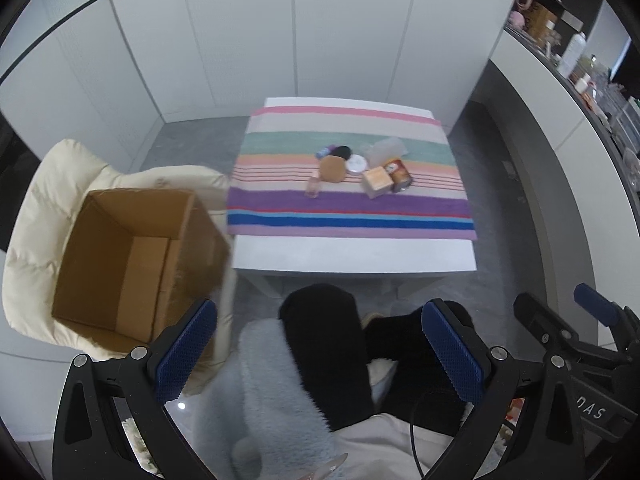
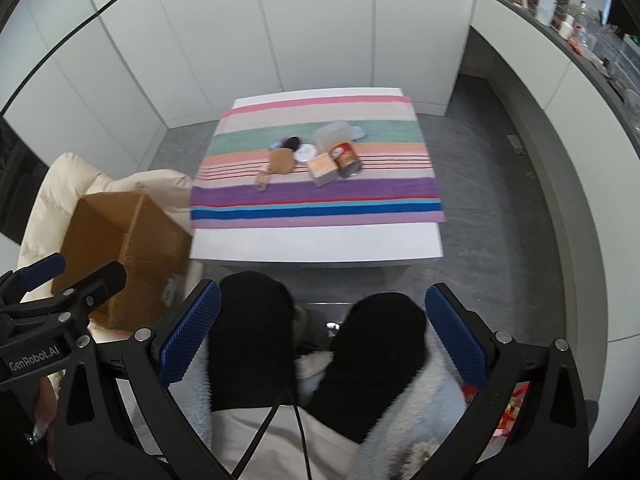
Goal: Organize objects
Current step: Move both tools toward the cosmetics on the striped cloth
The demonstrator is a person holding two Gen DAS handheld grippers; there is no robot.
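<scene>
On a striped cloth [image 1: 348, 208] [image 2: 316, 208] over a white table lie several small items: a tan round pad [image 1: 332, 169] [image 2: 281, 161], a white round tin [image 1: 357, 165] [image 2: 304, 154], a peach box [image 1: 377, 181] [image 2: 322, 169], a brown can on its side [image 1: 398, 176] [image 2: 346, 159], a small pink bottle [image 1: 313, 188] [image 2: 262, 182] and a clear plastic container [image 1: 384, 150] [image 2: 334, 134]. An open cardboard box [image 1: 132, 256] [image 2: 120, 256] sits left of the table. My left gripper [image 1: 320, 356] and right gripper [image 2: 322, 340] are both open, held low over the person's knees, far from the items.
The box rests on a cream padded jacket [image 1: 44, 208] [image 2: 60, 184]. White cabinet walls stand behind the table. A curved counter [image 1: 592, 92] [image 2: 580, 40] with bottles and clutter runs along the right. Grey floor surrounds the table.
</scene>
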